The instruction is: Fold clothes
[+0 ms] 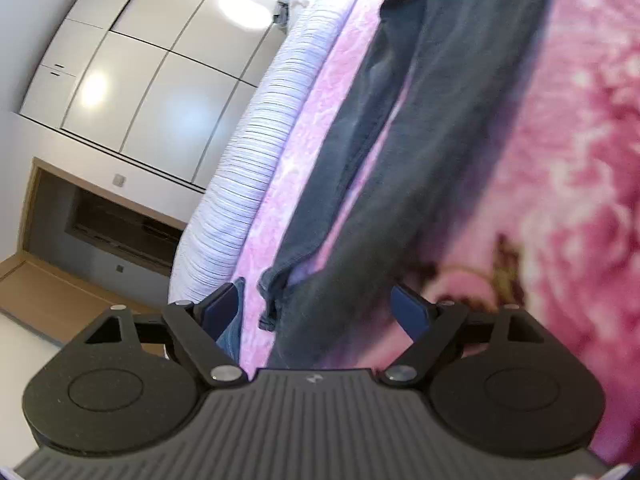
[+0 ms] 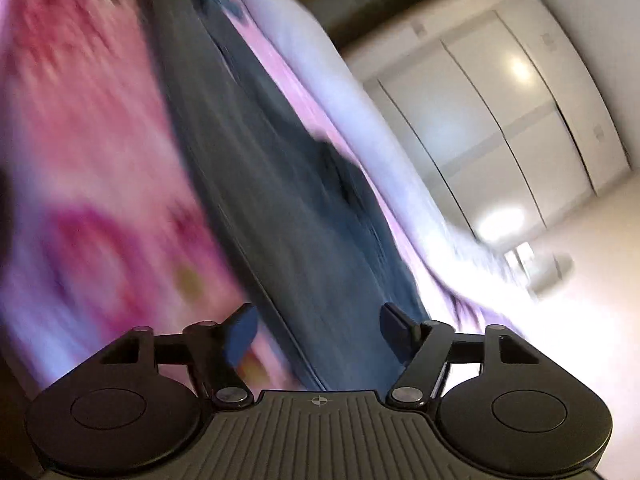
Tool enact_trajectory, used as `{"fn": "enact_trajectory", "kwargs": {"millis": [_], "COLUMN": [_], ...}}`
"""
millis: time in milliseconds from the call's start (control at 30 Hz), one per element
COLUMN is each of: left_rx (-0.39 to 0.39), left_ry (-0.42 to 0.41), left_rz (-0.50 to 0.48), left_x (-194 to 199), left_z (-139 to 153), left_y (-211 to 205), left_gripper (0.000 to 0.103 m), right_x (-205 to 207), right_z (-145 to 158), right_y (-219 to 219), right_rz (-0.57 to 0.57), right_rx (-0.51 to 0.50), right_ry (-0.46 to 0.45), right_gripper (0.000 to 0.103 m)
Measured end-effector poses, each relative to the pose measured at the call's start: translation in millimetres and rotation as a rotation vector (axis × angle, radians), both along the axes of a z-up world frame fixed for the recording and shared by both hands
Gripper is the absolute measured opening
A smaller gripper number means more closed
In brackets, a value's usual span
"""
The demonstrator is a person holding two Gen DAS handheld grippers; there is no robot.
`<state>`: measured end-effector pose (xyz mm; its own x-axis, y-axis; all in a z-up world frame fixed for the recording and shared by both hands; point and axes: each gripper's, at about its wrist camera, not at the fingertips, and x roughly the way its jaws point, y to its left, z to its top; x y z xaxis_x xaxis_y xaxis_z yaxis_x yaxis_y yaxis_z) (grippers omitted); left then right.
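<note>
Object: dark grey denim trousers lay on the pink floral bed cover, long axis lower centre to top | left tool released, hem between jaws | right tool released, empty.

The left gripper fills the bottom of the frame, its blue-padded fingers spread wide with nothing pinched between them. Dark grey trousers run from the top centre down to the gap between the fingers, lying on a pink flowered blanket. Left of the trousers lies a striped duvet. A white wardrobe fills the upper left; wooden floor shows at lower left.
</note>
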<state>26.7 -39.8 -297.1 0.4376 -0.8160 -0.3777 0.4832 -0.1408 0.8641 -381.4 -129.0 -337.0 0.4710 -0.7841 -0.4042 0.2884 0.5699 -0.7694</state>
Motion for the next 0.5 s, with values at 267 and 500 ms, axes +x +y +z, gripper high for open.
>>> {"fn": "enact_trajectory", "kwargs": {"millis": [267, 500], "left_rx": [-0.027, -0.043], "left_ry": [0.087, 0.077], "left_rz": [0.011, -0.021], "left_x": [9.1, 15.3], "left_z": [-0.3, -0.1], "left_y": [11.2, 5.5], "left_gripper": [0.082, 0.085], "right_x": [123.2, 174.6], "right_z": [-15.9, 24.4], "right_y": [6.3, -45.1], "right_rz": [0.280, 0.314], "right_rx": [0.009, 0.136], "right_ry": [0.142, 0.112], "right_gripper": [0.068, 0.004]}}
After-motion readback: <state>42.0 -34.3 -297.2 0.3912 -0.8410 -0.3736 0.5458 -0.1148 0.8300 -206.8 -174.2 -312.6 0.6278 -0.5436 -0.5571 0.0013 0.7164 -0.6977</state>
